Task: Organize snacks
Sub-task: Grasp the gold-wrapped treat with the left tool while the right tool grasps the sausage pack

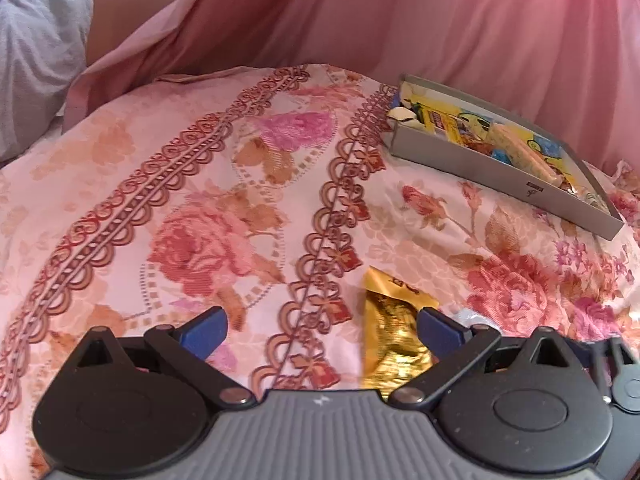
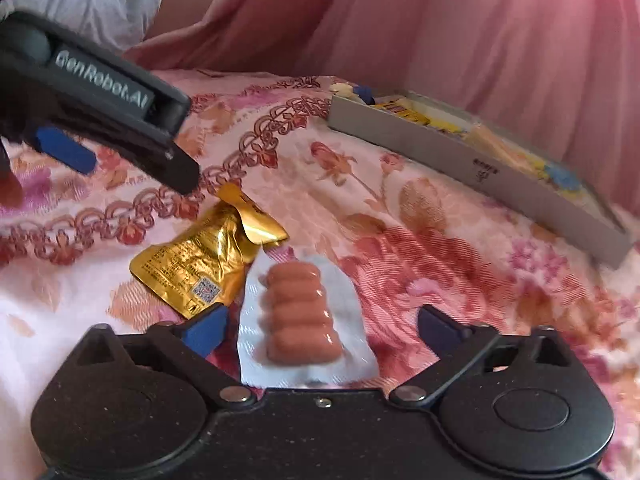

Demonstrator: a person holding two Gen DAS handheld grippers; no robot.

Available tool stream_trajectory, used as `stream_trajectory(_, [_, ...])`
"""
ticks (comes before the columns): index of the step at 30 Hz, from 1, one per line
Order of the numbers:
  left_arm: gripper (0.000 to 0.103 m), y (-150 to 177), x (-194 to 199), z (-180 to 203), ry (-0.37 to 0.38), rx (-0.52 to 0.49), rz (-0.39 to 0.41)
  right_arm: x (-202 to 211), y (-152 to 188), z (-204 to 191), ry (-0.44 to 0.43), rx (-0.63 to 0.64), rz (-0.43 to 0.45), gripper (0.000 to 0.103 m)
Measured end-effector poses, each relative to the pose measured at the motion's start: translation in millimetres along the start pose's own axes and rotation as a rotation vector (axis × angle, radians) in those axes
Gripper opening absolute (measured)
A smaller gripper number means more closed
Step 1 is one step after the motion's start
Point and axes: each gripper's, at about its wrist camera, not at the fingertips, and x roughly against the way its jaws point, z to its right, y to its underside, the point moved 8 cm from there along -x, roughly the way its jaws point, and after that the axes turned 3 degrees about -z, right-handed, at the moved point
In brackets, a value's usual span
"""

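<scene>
Sausage pack (image 2: 303,320) between the wide right tongs (image 2: 320,330), beside the gold pouch (image 2: 200,262); left tongs (image 1: 322,330) wide; grey box (image 2: 472,168), contents blurred, well beyond.

Ahead of your right gripper (image 2: 320,330): gold foil packet (image 2: 200,264) | white-backed pink sausage pack (image 2: 304,320) | floral pink bedspread (image 2: 420,240) | grey box (image 2: 460,160)

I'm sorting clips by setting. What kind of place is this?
Probably a bedroom: snacks lie on a floral bedsheet, a pink curtain hangs behind, and what looks like a pillow sits at the far left.
</scene>
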Motion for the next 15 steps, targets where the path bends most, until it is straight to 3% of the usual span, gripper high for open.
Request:
stream_trajectory(3, [0.102, 1.2, -2.2, 8.1, 0.004, -0.022, 0.007, -1.5, 1.3, 6.8, -0.118, -0.096, 0.004, 0.066])
stream_trajectory(10, [0.102, -1.2, -1.8, 23.7, 0.026, -0.063, 0.018, 6.8, 5.9, 13.9, -0.139, -0.101, -0.033, 0.065])
stream_trajectory(15, [0.102, 3.4, -7.8, 43.9, 0.028, -0.147, 0.018, 24.7, 19.4, 30.3, -0.12, -0.017, -0.08, 0.065])
